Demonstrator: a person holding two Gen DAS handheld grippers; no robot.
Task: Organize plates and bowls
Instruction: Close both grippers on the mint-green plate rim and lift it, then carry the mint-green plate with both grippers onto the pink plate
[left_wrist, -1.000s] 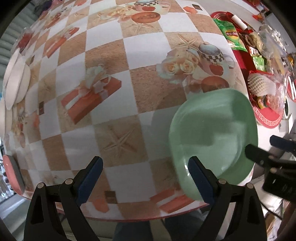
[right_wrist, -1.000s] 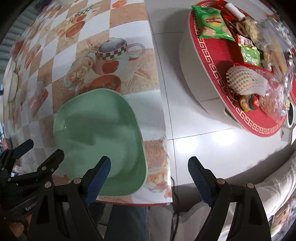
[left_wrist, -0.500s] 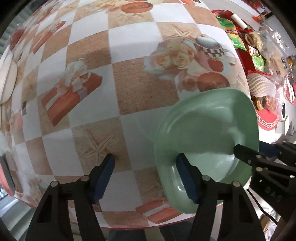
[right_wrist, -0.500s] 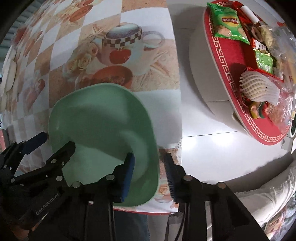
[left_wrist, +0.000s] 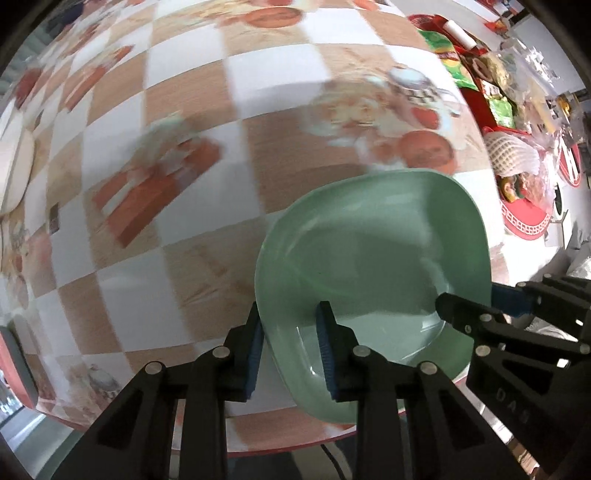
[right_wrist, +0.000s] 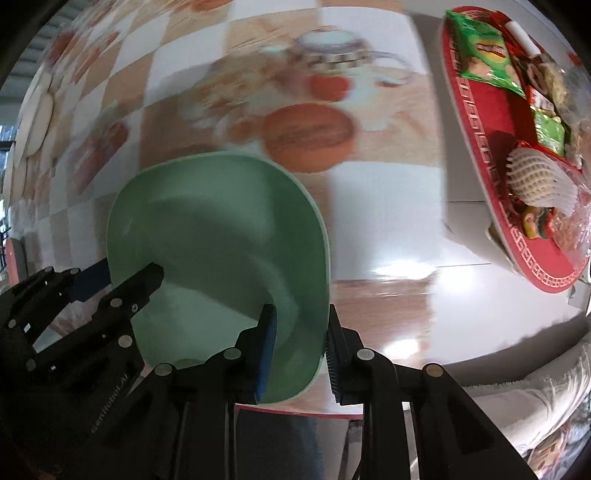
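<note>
You're in someone's home, dining area by the look of it: tabletop (left_wrist: 192, 258) under a checkered oilcloth printed with teacups and roses, a red snack tray (right_wrist: 480, 122) with a chip bag (right_wrist: 480, 48) alongside, glossy tile floor (right_wrist: 388, 266).

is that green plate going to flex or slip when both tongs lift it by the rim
Probably stiff: the green plate keeps its shape with the left tongs and right tongs pinching opposite rims. Its glossy surface may be slippery, though the ribbed blue pads should help. It looks thin, so likely light.
</note>
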